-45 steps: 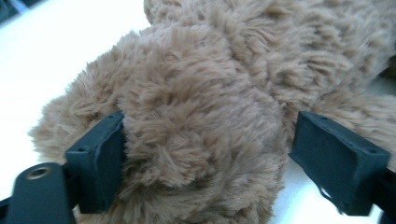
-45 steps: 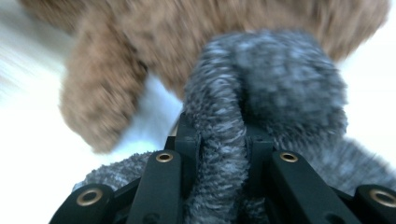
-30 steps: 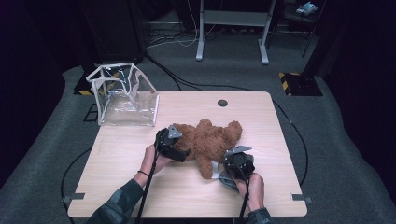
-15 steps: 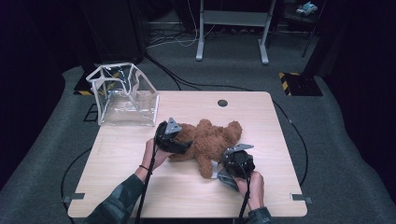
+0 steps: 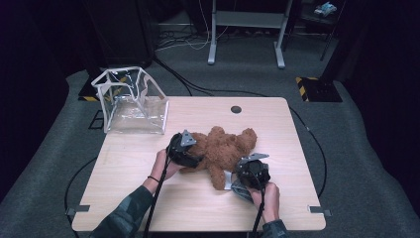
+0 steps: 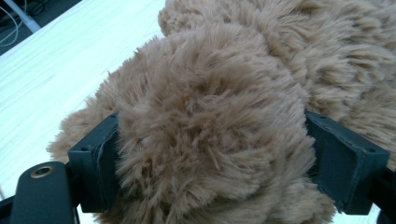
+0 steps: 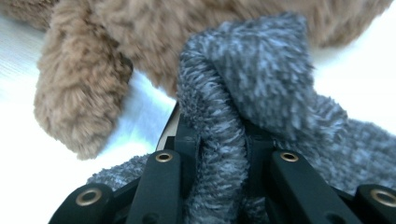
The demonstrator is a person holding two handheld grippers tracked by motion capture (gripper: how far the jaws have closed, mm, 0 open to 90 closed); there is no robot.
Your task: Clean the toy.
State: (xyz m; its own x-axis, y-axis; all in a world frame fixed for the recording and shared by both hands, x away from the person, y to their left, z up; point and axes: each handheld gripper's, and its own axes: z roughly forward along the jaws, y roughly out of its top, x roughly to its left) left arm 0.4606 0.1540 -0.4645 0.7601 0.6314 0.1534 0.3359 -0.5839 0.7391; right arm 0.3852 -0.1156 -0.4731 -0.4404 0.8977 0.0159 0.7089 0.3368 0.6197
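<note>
A brown teddy bear lies on the wooden table. My left gripper is at its left end. In the left gripper view my left gripper has a thick furry part of the bear between its jaws. They have just been closing, and both pads press into the fur. My right gripper sits by the bear's lower limb and is shut on a grey knitted cloth. In the right gripper view the cloth bunches up out of the jaws of my right gripper, beside a bear limb.
A clear plastic bag with white edging stands open at the table's far left corner. A small round hole sits near the far edge. Cables run over the grey floor, and a metal stand stands behind.
The left gripper has rocked slightly at the bear's left end. The bear, the right gripper and the grey cloth have stayed where they were.
</note>
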